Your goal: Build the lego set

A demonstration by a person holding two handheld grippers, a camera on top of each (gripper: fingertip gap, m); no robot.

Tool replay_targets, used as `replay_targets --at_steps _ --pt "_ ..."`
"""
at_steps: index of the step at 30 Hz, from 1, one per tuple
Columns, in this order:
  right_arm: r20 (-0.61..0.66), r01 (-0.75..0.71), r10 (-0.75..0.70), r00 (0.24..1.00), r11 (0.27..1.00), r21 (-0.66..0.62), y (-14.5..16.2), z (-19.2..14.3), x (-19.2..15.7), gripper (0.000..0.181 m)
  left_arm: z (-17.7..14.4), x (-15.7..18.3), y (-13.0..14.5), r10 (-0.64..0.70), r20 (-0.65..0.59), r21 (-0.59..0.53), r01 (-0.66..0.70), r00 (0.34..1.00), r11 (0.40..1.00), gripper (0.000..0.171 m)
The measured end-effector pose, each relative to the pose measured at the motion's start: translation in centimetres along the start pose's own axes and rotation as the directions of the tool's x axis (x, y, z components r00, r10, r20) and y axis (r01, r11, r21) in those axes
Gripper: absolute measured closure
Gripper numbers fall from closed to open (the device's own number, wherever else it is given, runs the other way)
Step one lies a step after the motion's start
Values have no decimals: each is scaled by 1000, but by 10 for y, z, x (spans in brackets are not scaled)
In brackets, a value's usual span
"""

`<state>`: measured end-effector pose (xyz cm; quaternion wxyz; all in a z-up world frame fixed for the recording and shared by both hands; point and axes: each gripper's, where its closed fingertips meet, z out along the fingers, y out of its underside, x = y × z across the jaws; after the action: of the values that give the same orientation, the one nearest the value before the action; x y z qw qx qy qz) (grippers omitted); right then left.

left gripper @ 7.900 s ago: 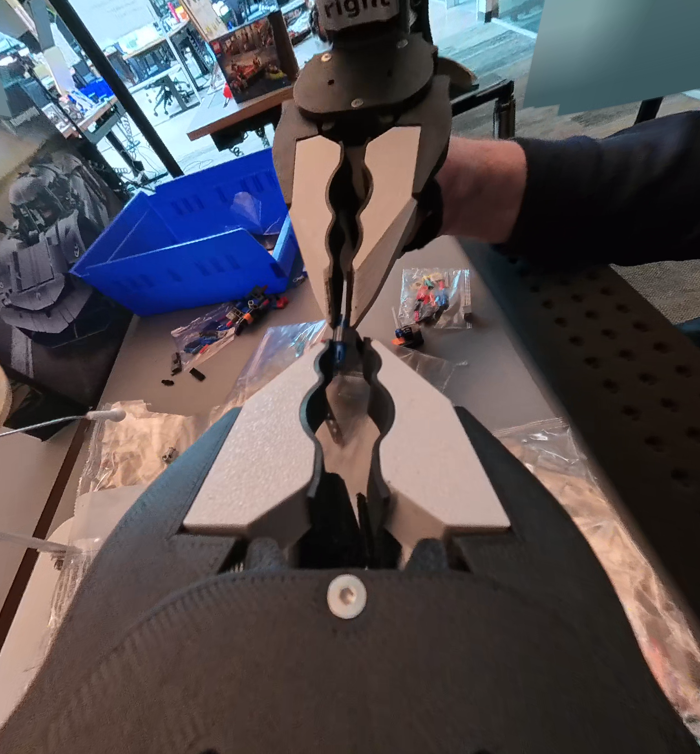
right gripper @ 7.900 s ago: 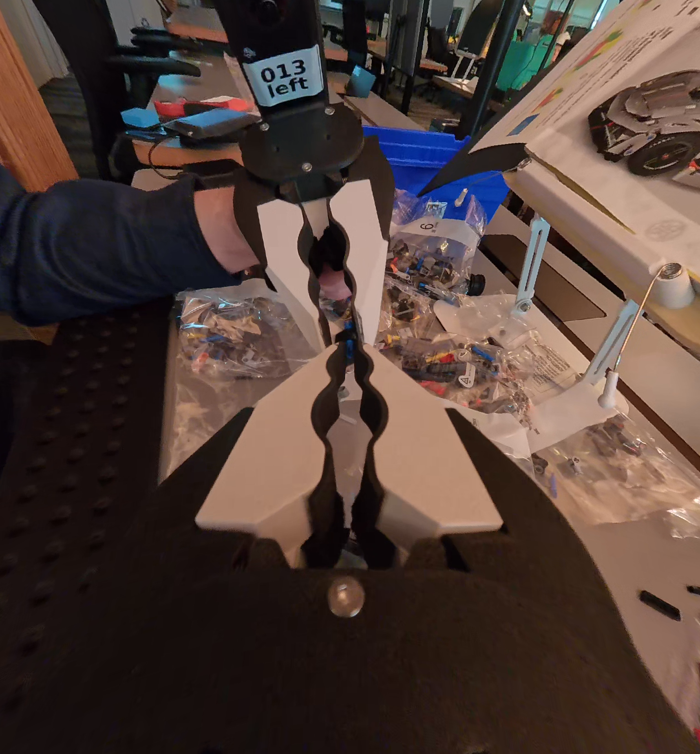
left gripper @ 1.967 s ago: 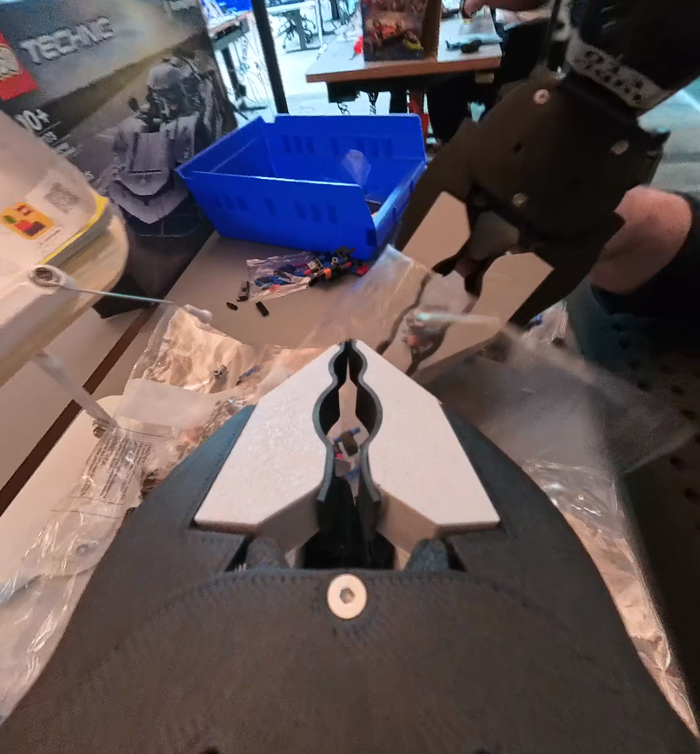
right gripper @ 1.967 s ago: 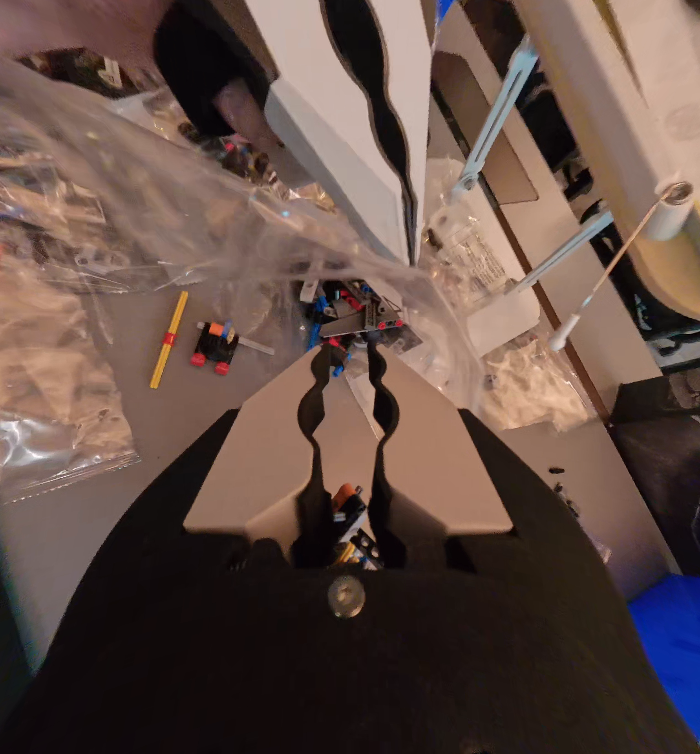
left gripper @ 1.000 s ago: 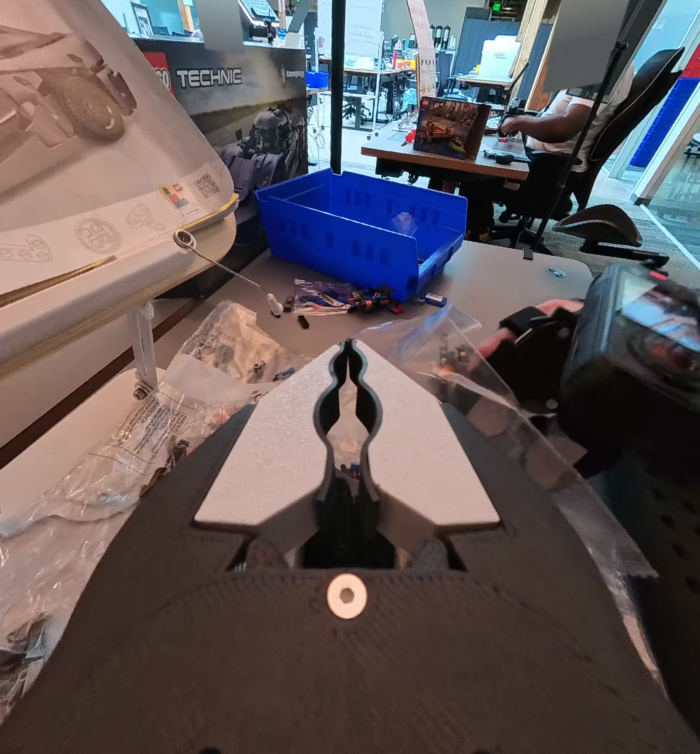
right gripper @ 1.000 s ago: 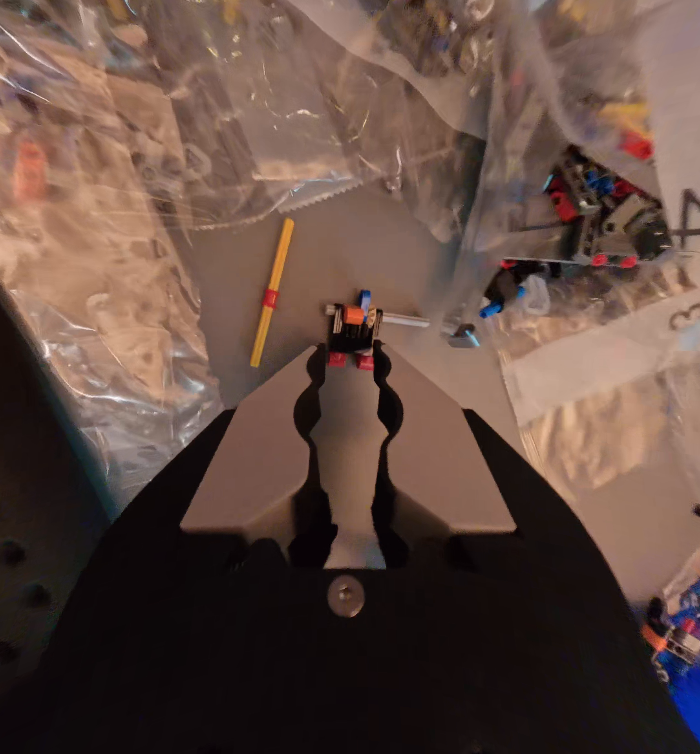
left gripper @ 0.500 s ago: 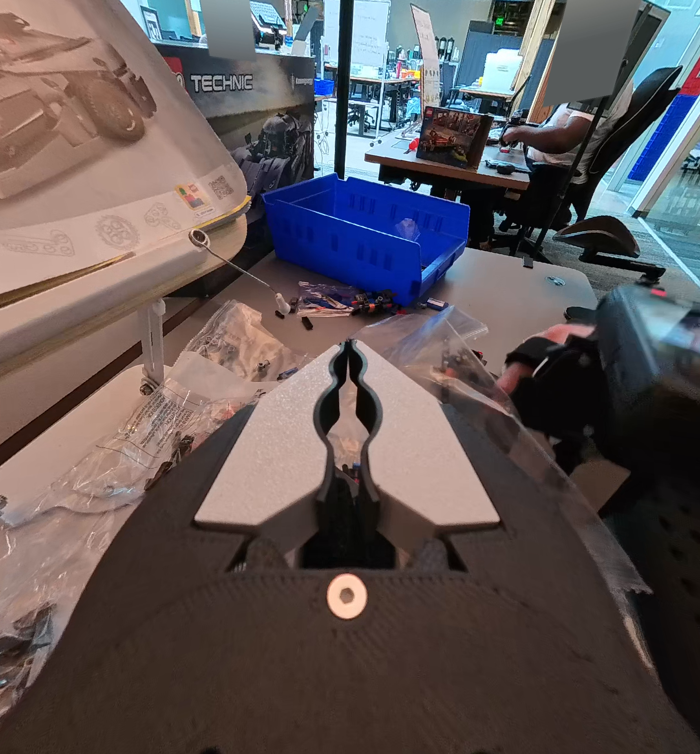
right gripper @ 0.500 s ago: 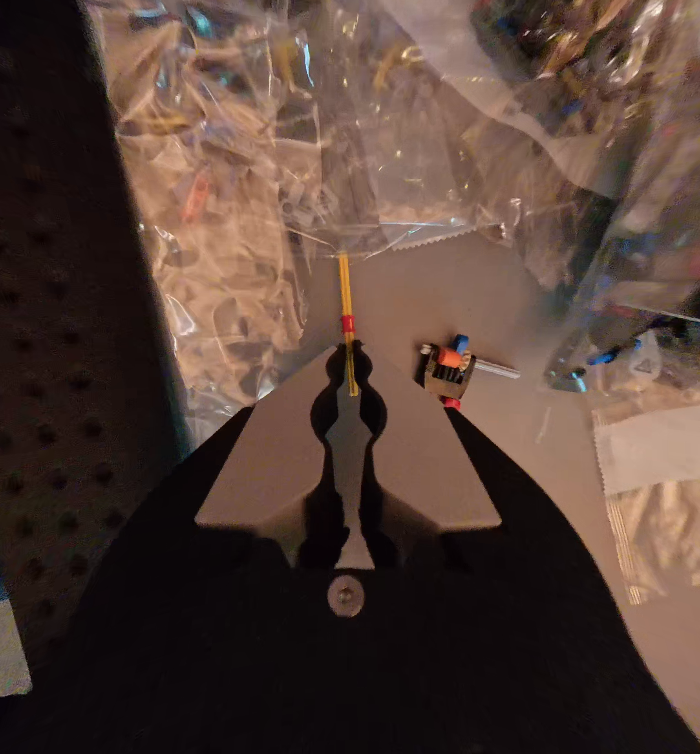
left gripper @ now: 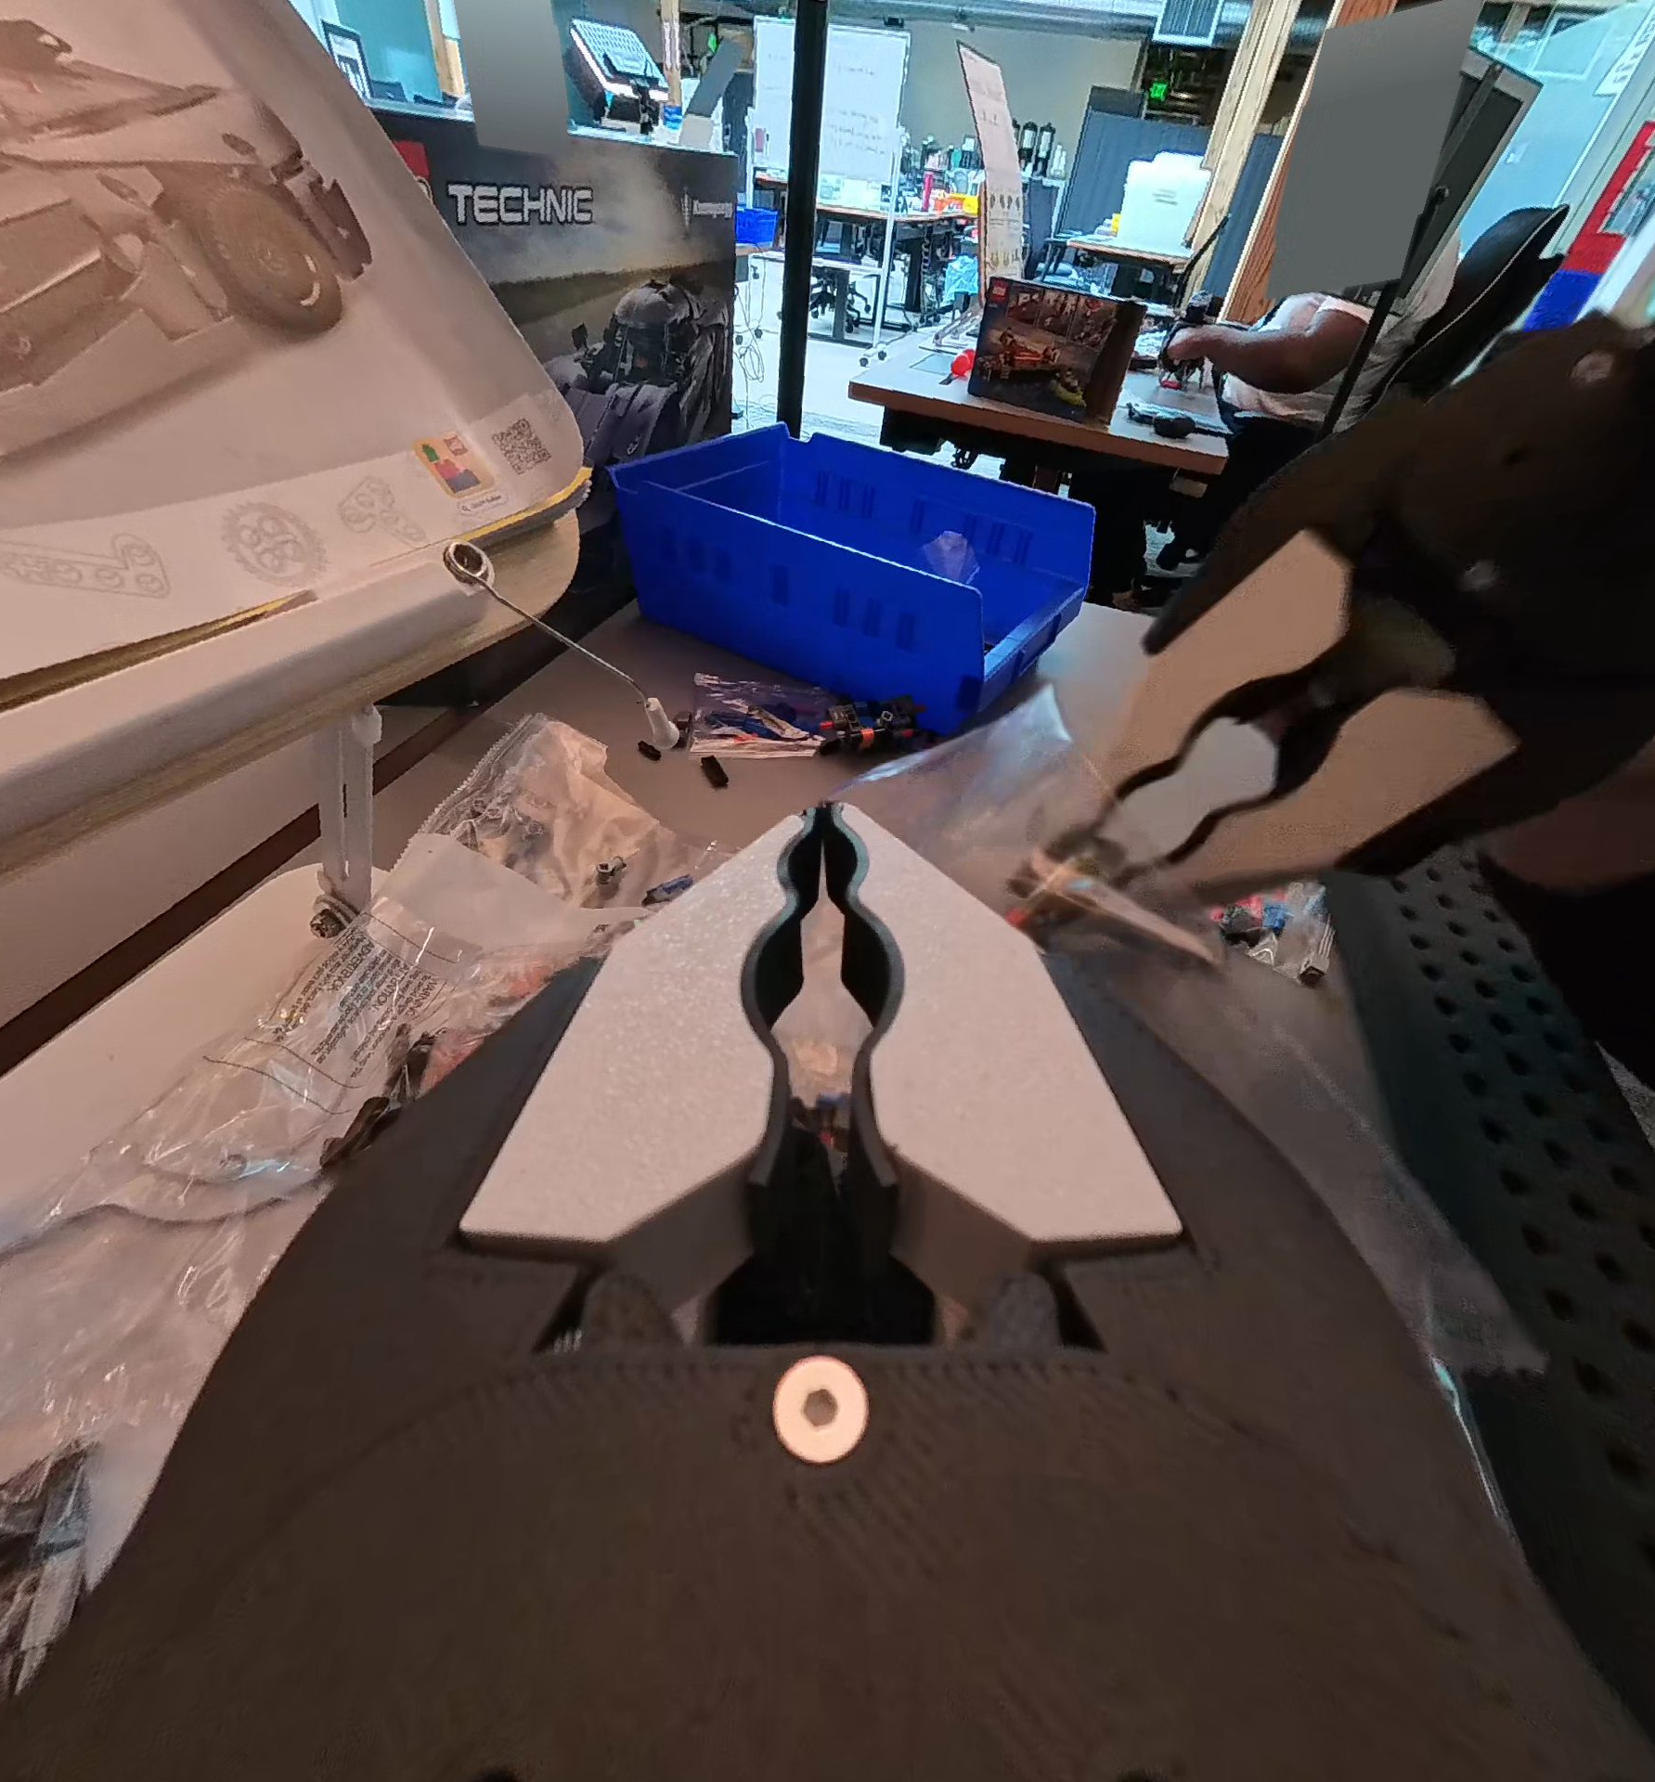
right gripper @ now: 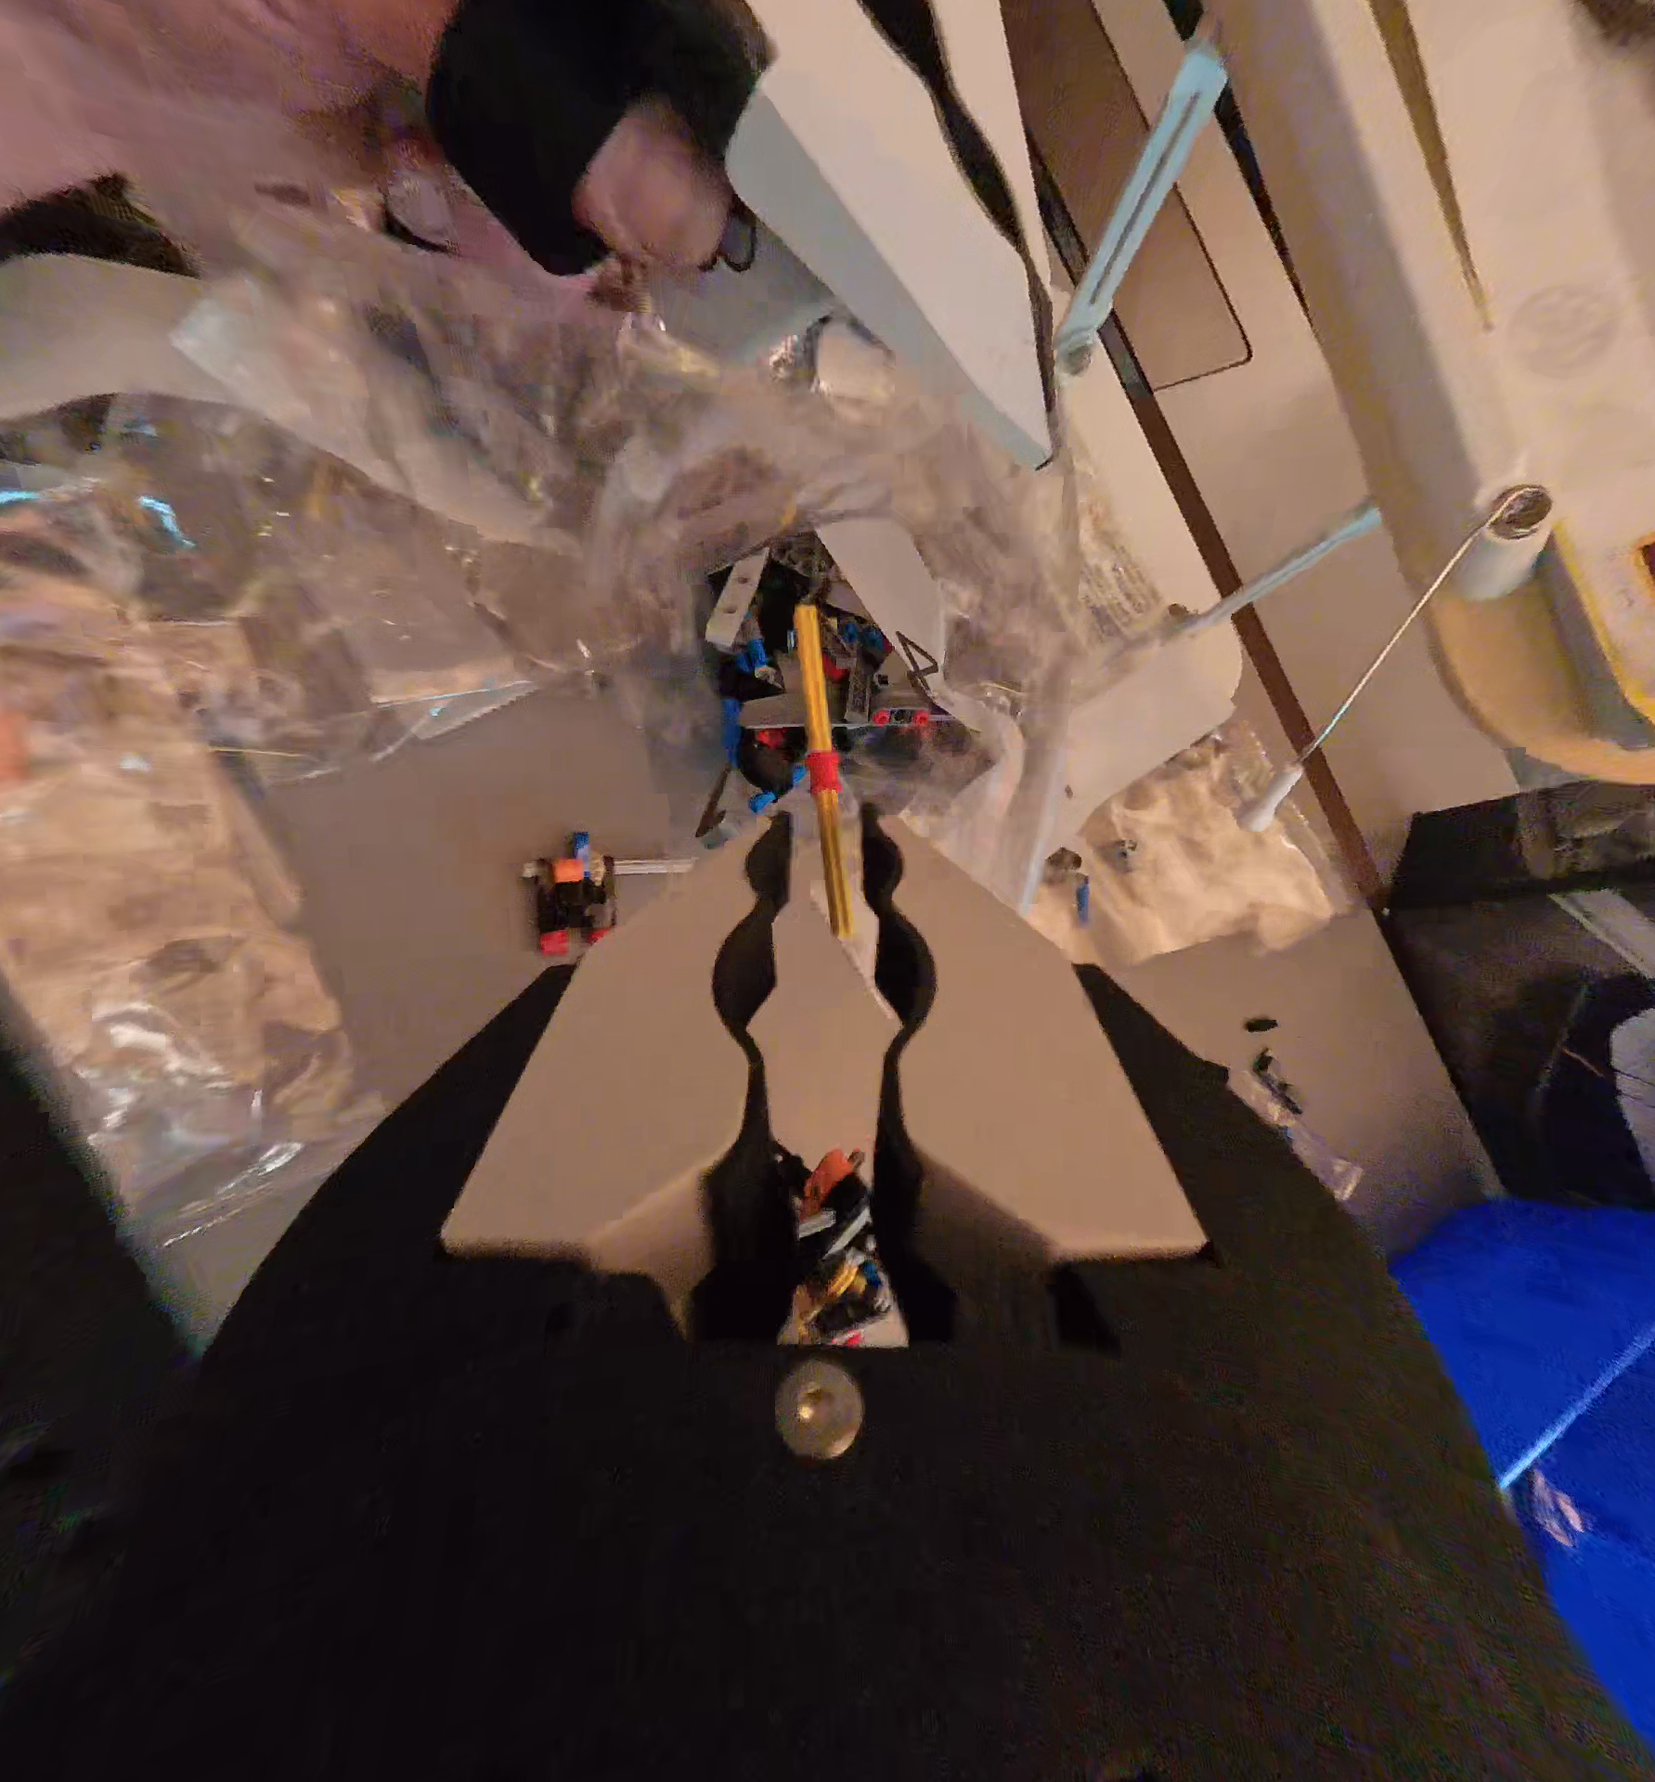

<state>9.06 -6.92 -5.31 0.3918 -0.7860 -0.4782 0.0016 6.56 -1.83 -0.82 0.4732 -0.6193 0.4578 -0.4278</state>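
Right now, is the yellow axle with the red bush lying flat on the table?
No, the yellow axle is lifted off the table, held between the right claw tips above the parts bag.

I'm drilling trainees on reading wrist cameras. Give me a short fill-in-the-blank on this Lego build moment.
1. The left gripper has its fingers shut on a clear plastic ___.
2. The yellow axle between the fingers of the right gripper carries a ___ bushing.
3. The bin at the far end of the table is ___.

Missing words: bag; red; blue
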Motion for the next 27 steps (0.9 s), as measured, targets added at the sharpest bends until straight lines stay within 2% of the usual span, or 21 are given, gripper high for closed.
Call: replay_targets --at_steps 1,3,5,6,8,9,11,14,18,20,25,27 --pt "-25 14 -15 1000 1000 -19 -1 9 3 156 0 0 -1 -3 0 8 3 1000 1000 171" --pt "-3 25 -25 1000 1000 -5 -5 11 0 160 0 -2 0 -4 10 5 4 1000 1000 171" --pt "43 35 -40 998 992 120 -21 -8 -6 170 -2 -6 1 -6 23 1 6 1000 1000 171" --pt "115 39 -61 991 982 187 -27 -21 -17 174 -3 -8 0 -16 25 12 15 1000 1000 171" --pt "362 57 -157 919 960 274 -28 -46 -60 181 -6 -12 -3 -32 35 31 31 999 999 171" --pt "443 64 -172 880 967 248 -21 -50 -75 180 -7 -14 -3 -39 37 38 38 999 999 171" --pt "492 119 -182 851 980 158 -6 -39 -93 174 -8 -17 -4 -51 50 50 49 997 998 171" --pt "495 150 -138 858 989 16 8 2 -107 174 -11 -20 -7 -60 63 70 56 996 996 171" --pt "407 126 -47 912 978 -168 25 58 -103 181 -17 -24 -9 -70 78 88 63 995 994 171" --pt "358 101 -28 933 977 -188 24 75 -98 178 -18 -26 -9 -73 82 91 65 994 994 171" --pt "352 62 16 936 976 -208 22 95 -96 169 -19 -26 -11 -72 84 94 64 994 993 171" --pt "314 51 16 949 977 -206 19 102 -89 165 -19 -27 -10 -69 93 88 61 993 994 171"
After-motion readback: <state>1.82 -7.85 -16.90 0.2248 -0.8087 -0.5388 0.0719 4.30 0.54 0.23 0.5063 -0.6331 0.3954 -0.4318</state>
